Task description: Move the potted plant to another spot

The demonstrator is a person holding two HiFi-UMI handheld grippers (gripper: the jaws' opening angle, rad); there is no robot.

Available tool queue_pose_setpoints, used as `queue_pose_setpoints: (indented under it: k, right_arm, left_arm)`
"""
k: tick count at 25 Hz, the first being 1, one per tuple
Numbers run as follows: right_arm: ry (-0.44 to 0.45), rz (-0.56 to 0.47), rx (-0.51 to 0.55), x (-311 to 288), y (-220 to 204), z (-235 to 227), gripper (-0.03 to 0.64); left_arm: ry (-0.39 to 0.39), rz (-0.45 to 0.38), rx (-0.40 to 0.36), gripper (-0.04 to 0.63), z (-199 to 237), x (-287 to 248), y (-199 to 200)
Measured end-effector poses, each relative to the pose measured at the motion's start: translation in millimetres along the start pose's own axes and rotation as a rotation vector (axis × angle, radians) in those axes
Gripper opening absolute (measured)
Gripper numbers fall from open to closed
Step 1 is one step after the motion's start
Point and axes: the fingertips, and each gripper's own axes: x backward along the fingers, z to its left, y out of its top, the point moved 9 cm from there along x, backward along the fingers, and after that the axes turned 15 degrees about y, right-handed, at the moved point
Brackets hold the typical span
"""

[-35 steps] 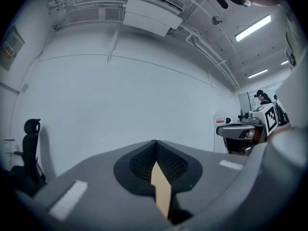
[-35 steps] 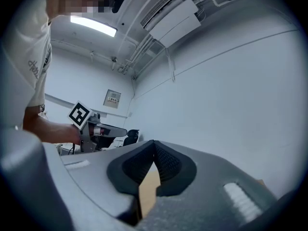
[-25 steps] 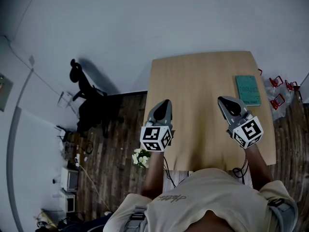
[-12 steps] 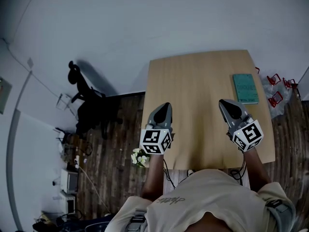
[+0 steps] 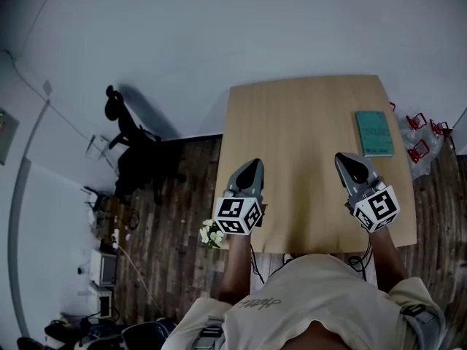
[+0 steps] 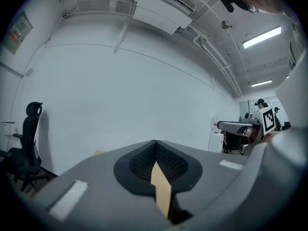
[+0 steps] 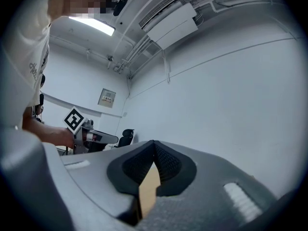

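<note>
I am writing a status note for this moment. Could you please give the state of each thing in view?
Left tongs: shut, empty.
Right tongs: shut, empty.
Potted plant: on the floor beside the table, not held.
Book: closed, lying flat on the table.
Chair: upright, unoccupied.

1. Shirt [image 5: 257, 302]: a cursive word across the front, seen upside down, not legible.
2. Teal book [image 5: 374, 133]: faint cover lettering, too small to read.
3. Wall notice [image 7: 107, 97] and wall poster [image 6: 17, 32]: print unreadable.
4. Left gripper [image 5: 252, 167] and right gripper [image 5: 344, 160]: their cubes bear square black-and-white code markers, no letters.
</note>
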Motion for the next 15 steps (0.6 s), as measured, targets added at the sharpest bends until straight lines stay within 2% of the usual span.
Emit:
queue_pose_setpoints:
  k: [4,15]
  right_arm:
    - [0.013,-0.001,-0.01,-1,-7,3,0.002]
    - [-0.022,0.013,-0.019,3,-9,4,0.002]
  left_arm:
    - [0.009,0.0,-0.002,0.016,4,-2,-5]
    - [-0.013,0.019,-0.006,0.016,6,-7,-11]
